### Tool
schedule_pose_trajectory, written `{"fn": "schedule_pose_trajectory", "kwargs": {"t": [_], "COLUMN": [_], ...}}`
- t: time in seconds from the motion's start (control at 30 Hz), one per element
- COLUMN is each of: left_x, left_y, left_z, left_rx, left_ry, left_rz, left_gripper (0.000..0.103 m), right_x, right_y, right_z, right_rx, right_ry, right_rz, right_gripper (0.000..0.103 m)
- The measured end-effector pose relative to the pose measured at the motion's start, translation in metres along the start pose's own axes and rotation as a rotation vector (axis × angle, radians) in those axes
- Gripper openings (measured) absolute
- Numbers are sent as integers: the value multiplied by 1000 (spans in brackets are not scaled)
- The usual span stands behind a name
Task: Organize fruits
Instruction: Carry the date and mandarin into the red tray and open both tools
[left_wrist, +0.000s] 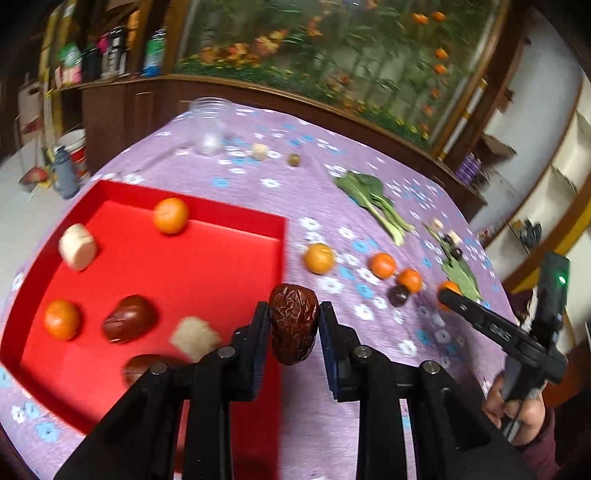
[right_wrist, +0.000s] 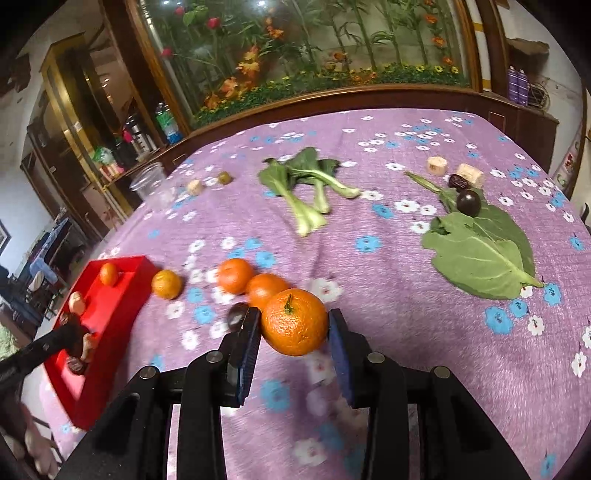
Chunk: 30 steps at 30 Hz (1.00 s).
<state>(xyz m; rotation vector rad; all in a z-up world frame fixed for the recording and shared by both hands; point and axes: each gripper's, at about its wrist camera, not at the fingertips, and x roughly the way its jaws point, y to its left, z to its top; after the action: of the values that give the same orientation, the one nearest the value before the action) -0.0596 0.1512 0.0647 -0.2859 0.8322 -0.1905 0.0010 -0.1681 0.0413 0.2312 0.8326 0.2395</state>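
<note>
My left gripper is shut on a wrinkled dark red date, held above the right edge of the red tray. In the tray lie two mandarins, more dates and pale banana pieces. My right gripper is shut on a mandarin with a green stem, just above the purple flowered cloth. In the left wrist view the right gripper shows at far right with its mandarin. In the right wrist view the left gripper hangs over the red tray.
Three loose mandarins and a dark plum lie on the cloth just beyond my right gripper. Farther back are bok choy, a large green leaf, another dark plum, banana pieces and a clear jar. A wooden cabinet borders the table.
</note>
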Motion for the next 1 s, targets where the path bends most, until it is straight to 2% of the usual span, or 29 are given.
{"fn": "schedule_pose_trajectory", "kwargs": {"t": [0.3,0.63,0.87,1.0], "left_x": [-27,-34,-33,-33], "left_y": [51,112,132,143], "left_z": [-2,-10,-15,-16], "left_rx": [-94,-225,-272,-298], "left_ry": [-50,-45,-35,-41], "left_rz": [56,102,94,81], "left_gripper": [25,26,26,26], "right_x": [-9,2,17,26], "right_y": [65,161,210,225], "right_z": [-6,-29,-52,-62], "right_rx": [-66,-194,-298,-326], "right_ry": [42,133,181,213], "right_rz": [118,261,285,284], "right_gripper": [40,40,40,40]}}
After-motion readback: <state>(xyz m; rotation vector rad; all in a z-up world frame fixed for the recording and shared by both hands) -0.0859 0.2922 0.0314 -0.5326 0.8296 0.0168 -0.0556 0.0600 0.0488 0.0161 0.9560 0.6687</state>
